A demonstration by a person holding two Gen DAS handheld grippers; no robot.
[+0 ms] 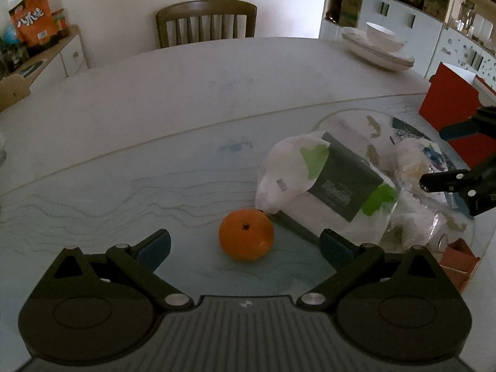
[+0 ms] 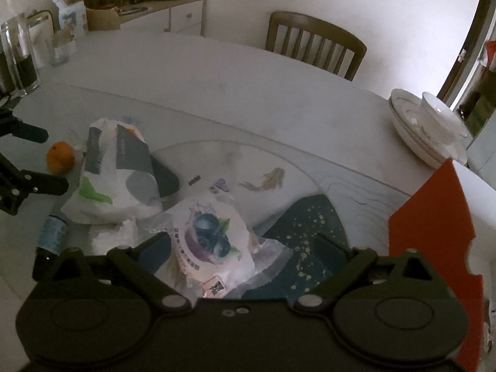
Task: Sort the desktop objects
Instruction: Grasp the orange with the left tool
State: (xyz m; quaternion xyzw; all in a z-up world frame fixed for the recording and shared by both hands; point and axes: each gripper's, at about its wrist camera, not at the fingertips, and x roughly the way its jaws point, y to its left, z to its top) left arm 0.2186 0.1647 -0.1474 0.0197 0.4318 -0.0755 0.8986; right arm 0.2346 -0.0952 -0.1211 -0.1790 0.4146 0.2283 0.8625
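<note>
An orange tangerine (image 1: 246,235) lies on the glass turntable (image 1: 124,192), between the wide-apart fingers of my left gripper (image 1: 245,245), which is open and not touching it. Just right of the fruit is a white bag with green and dark grey print (image 1: 316,173). In the right wrist view, a clear packet printed with blueberries (image 2: 210,235) lies between the fingers of my right gripper (image 2: 245,248), which stands open around it; I cannot tell whether the pads touch it. The tangerine (image 2: 60,157) and the white bag (image 2: 117,173) appear at the left, beside the left gripper's fingers (image 2: 46,184).
A dark teal speckled packet (image 2: 310,229) lies under the right gripper. A small dark bottle (image 2: 51,235) lies at the left. A red box (image 2: 434,226) stands at the right. Stacked plates with a bowl (image 2: 431,127), a glass jar (image 2: 18,62) and a chair (image 2: 313,43) sit farther back.
</note>
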